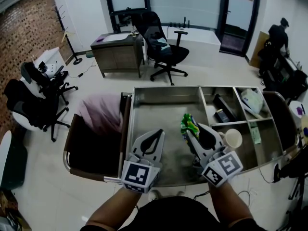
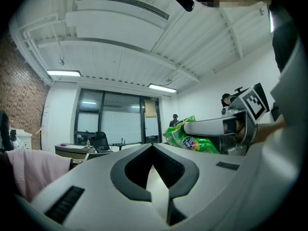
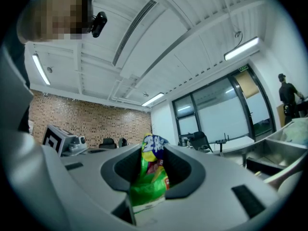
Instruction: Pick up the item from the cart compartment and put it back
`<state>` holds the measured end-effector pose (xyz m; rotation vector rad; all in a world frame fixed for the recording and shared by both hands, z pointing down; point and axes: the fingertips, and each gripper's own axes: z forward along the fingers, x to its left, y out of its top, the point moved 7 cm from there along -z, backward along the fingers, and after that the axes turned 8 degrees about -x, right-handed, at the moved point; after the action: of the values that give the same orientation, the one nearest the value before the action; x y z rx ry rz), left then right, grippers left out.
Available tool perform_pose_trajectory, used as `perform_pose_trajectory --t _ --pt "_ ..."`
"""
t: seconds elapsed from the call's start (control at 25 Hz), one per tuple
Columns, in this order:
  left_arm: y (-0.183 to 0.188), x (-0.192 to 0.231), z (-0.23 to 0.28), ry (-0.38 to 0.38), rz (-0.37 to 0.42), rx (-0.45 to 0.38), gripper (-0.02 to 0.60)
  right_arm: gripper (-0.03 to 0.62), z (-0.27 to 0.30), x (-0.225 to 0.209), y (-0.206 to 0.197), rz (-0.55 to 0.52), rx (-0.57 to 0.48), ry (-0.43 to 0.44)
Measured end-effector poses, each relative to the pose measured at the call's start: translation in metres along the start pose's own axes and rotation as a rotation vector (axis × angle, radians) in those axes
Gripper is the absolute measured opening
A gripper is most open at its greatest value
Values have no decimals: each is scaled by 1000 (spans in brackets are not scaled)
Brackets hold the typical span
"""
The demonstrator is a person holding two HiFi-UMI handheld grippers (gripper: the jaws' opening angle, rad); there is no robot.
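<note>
Head view: the right claw (image 1: 194, 133) holds a green snack bag (image 1: 187, 123) over the large compartment of a steel cart (image 1: 166, 87). The left claw (image 1: 152, 141) is just beside it. A white cup (image 1: 233, 138) sits in a small compartment to the right.

Left gripper view: the left claw (image 2: 153, 147) has its tips together with nothing between them. The bag (image 2: 190, 139) shows to its right, in the other claw.

Right gripper view: the right claw (image 3: 151, 165) is partly closed, pinching the bag (image 3: 153, 186) — its crumpled top stands up past the tips.
</note>
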<state>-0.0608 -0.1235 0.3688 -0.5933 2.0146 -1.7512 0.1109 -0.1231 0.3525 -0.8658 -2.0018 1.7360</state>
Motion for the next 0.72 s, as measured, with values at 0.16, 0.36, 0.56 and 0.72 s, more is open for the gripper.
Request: perform_pose_trajectory --t 0.16,0.36,0.56,0.72 --pt "0 0 0 -2 1 -6 0 139 24 -8 22 -16 16 4" --pt "-1 0 1 -5 -3 -5 0 139 61 -17 44 -66 44 15" --pt "0 -1 0 -10 -8 -3 0 140 98 -23 51 -98 94 30" --pt "-1 0 1 -13 -6 -6 0 141 128 -33 40 -131 166 23"
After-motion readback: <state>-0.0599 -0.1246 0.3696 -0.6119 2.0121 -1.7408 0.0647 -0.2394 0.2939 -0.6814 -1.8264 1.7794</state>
